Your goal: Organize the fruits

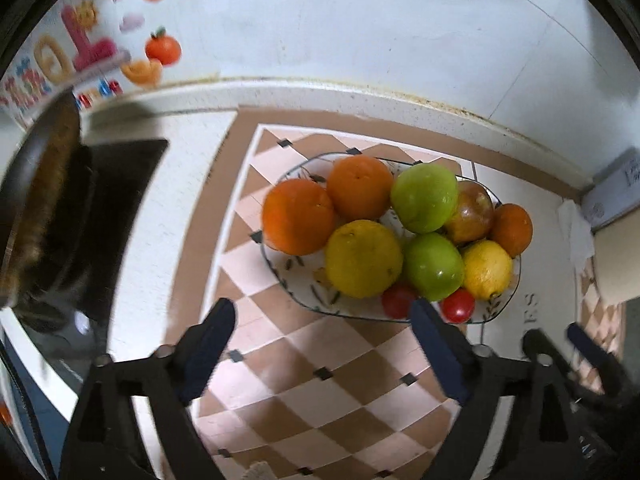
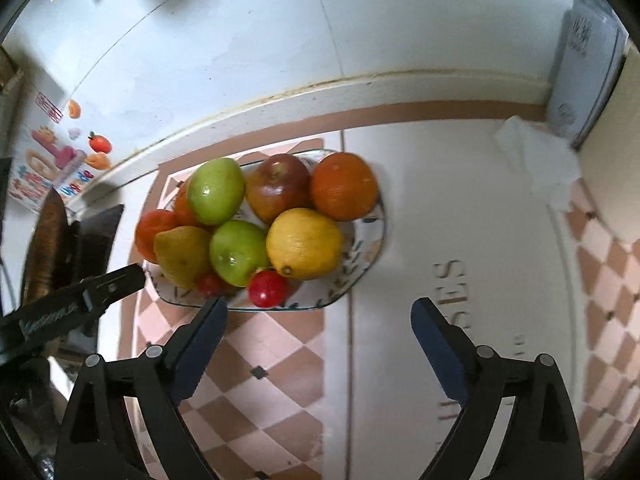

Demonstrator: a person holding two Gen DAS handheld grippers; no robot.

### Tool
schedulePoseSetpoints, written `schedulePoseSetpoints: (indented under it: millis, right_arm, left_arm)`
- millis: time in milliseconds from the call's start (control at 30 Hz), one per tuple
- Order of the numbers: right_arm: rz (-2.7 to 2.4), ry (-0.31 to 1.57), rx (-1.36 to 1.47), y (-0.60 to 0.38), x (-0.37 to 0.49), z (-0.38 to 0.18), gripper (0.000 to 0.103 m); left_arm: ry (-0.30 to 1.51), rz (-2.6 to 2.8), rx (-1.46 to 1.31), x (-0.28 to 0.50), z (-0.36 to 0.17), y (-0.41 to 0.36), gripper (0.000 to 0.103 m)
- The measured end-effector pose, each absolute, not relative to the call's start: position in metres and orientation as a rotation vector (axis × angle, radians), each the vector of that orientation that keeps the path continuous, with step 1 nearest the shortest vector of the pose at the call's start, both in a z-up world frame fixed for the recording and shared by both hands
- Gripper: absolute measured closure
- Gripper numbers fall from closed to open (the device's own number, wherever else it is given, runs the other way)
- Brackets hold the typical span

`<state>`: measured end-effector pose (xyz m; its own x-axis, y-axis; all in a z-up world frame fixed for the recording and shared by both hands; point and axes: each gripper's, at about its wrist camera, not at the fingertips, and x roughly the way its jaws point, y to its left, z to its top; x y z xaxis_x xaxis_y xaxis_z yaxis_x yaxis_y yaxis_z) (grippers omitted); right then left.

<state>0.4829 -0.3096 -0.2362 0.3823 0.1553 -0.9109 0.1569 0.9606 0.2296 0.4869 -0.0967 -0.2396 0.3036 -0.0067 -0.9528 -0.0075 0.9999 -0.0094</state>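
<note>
While your left gripper [image 1: 322, 314] and right gripper [image 2: 318, 312] hover near the fruit plate [image 2: 376, 240] on the bench [image 2: 440, 208], both jaws stand wide, holding nothing.

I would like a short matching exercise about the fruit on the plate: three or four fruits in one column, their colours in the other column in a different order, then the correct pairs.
Column 1
1. apple beside the far orange
2. lemon
3. small tomato
4. far orange

Column 2
A. yellow
B. orange
C. dark red-brown
D. bright red

Pairs: 1-C, 2-A, 3-D, 4-B
</note>
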Motion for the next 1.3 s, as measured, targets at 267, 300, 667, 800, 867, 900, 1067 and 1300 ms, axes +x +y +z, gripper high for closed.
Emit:
schedulePoseSetpoints:
  millis: [267,300,667,800,867,900,1067,1300]
  right_arm:
    - [-0.054,1.133,0.228,-0.303,0.463,-0.196,0.005]
    - [-0.058,1.127,0.225,-0.303,0.460,-0.191,0.005]
    - [-0.095,1.022,0.201,-0.283,0.385,-0.114,0.005]
    - [-0.101,0.986,0.200,-0.274,0.346,-0.088,0.005]
    - [-0.106,0.964,0.198,-0.271,0.323,-0.073,0.005]
    - [-0.107,0.953,0.200,-0.269,0.313,-0.066,0.005]
    - [-0.117,0.904,0.199,-0.257,0.257,-0.032,0.004]
    - [-0.106,0.838,0.191,-0.234,0.180,0.019,0.002]
  left_arm:
    - [1.172,-0.004,0.026,0.461,-0.203,-0.086,0.003]
    - [1.164,-0.007,0.032,0.457,-0.198,-0.085,0.003]
    - [1.045,-0.075,0.068,0.379,-0.131,-0.070,0.003]
    - [1.011,-0.103,0.066,0.344,-0.109,-0.061,0.003]
    - [0.980,-0.115,0.071,0.325,-0.095,-0.057,0.003]
    - [0.967,-0.118,0.075,0.317,-0.091,-0.055,0.003]
    - [0.919,-0.155,0.069,0.271,-0.059,-0.042,0.003]
    - [0.880,-0.171,0.075,0.213,-0.025,-0.025,0.003]
